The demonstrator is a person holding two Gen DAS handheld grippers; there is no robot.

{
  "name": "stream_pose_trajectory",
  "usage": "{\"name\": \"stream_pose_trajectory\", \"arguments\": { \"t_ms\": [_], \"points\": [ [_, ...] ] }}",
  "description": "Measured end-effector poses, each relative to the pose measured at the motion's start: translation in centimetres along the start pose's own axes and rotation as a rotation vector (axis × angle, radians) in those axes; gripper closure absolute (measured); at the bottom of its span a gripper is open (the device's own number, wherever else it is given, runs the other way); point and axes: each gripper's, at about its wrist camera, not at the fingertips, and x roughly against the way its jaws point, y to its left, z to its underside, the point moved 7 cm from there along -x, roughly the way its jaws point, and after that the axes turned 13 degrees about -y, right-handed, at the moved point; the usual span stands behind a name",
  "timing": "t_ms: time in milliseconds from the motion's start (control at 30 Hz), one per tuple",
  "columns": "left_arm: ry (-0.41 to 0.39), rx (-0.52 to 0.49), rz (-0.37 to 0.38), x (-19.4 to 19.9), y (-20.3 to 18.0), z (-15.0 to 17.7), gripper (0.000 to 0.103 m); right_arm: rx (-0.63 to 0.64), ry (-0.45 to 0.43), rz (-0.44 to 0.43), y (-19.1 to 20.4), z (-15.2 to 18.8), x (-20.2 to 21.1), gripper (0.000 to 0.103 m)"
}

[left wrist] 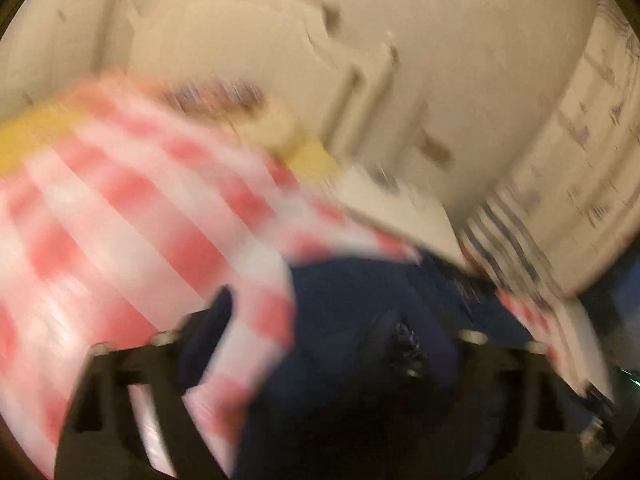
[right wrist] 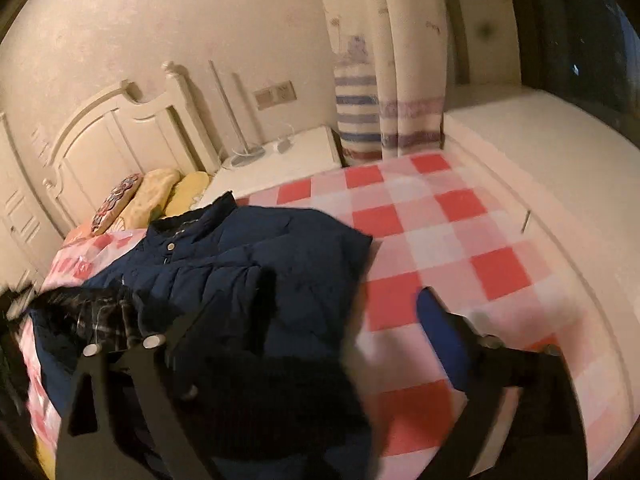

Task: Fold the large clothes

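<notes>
A navy puffer jacket (right wrist: 256, 264) lies on the bed's red-and-white checked cover (right wrist: 448, 232), collar toward the pillows. My right gripper (right wrist: 348, 308) hangs over the jacket's right edge with its fingers (right wrist: 436, 320) wide apart; it is open and the pads press on nothing. The left wrist view is badly blurred. There my left gripper (left wrist: 316, 320) is open too, with the navy jacket (left wrist: 352, 300) below and between its fingers (left wrist: 220, 312) and the checked cover (left wrist: 120, 220) to the left. A dark plaid cloth (right wrist: 96, 320) shows at the jacket's left end.
A cream headboard (right wrist: 112, 140) and several pillows (right wrist: 156, 196) are at the bed's far left. A white nightstand (right wrist: 280, 164) holds a stand with a round base. A striped curtain (right wrist: 384, 80) hangs behind, and a white ledge (right wrist: 560, 184) runs along the right.
</notes>
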Motion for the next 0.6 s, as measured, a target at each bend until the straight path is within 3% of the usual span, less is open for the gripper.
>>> {"name": "stream_pose_trajectory", "arguments": {
  "t_ms": [100, 200, 367, 433, 467, 600],
  "points": [
    [0.035, -0.035, 0.079, -0.3, 0.3, -0.4, 0.013, 0.065, 0.034, -0.045, 0.2, 0.6, -0.5, 0.010],
    [0.057, -0.192, 0.119, 0.2, -1.2, 1.1, 0.013, 0.092, 0.050, -0.081, 0.8, 1.2, -0.3, 0.010],
    [0.119, -0.387, 0.207, 1.1, -3.3, 5.3, 0.012, -0.066, -0.102, -0.283, -0.2, -0.1, 4.5, 0.009],
    [0.150, -0.424, 0.234, 0.9, -3.6, 6.6, 0.012, -0.050, -0.153, -0.367, -0.1, 0.1, 6.5, 0.008],
    [0.163, -0.431, 0.242, 0.5, -3.7, 6.9, 0.012, -0.009, -0.144, -0.372, 0.2, 0.4, 6.7, 0.006],
    [0.239, -0.366, 0.282, -1.9, -4.7, 7.7, 0.012, 0.186, 0.043, -0.336, 2.6, 3.9, 4.1, 0.006]
  ]
}}
